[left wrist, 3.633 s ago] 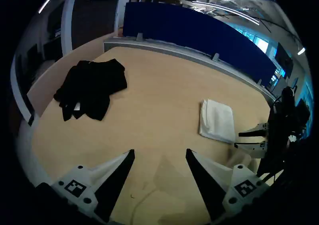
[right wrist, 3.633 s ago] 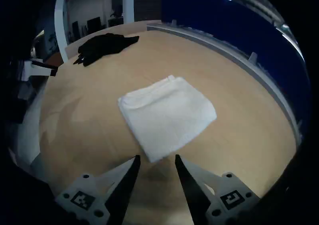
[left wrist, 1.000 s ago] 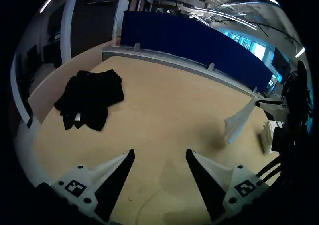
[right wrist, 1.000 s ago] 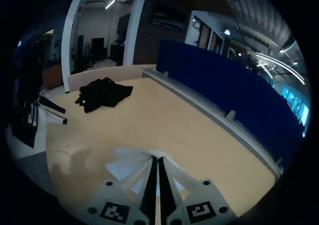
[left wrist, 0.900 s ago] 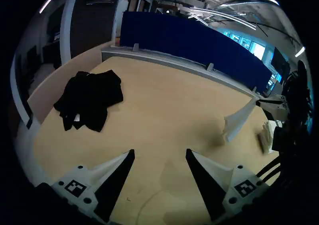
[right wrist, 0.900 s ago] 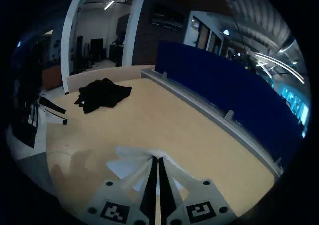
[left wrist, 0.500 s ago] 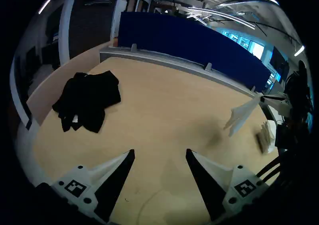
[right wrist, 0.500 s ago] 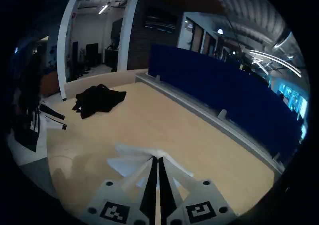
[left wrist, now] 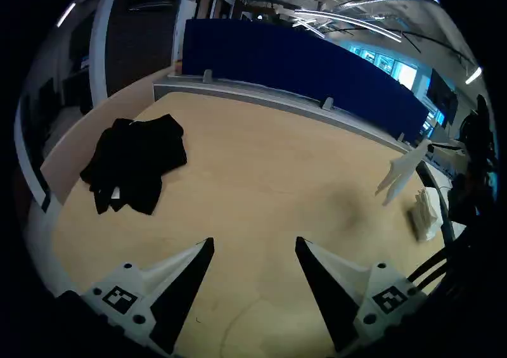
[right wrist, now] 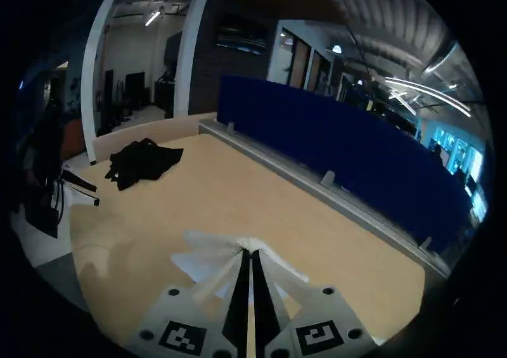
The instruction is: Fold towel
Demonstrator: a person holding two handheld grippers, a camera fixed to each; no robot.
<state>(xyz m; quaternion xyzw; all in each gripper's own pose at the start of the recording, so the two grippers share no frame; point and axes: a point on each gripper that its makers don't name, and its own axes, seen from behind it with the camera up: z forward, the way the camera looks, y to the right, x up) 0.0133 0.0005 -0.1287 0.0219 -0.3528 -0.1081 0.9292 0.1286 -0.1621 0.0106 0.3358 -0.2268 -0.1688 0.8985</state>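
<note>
The white towel [right wrist: 206,251] hangs folded from my right gripper [right wrist: 249,254], whose two fingers are shut on its upper edge, well above the table. In the left gripper view the same towel [left wrist: 398,173] dangles in the air at the far right, held from above by the right gripper [left wrist: 437,147]. My left gripper [left wrist: 253,242] stands open low over the near part of the wooden table [left wrist: 266,168], with nothing between its fingers. It is also seen far off as the left gripper [right wrist: 79,187] at the table's left edge.
A crumpled black garment [left wrist: 132,163] lies at the table's left side, seen again as the black garment [right wrist: 142,159]. A blue partition [left wrist: 298,60] runs along the far edge. A pale bundle of cloth [left wrist: 423,211] sits at the right edge.
The right gripper shut on the towel, lifted it off the table and has kept rising, carrying it right. The left gripper has stayed open and nearly still.
</note>
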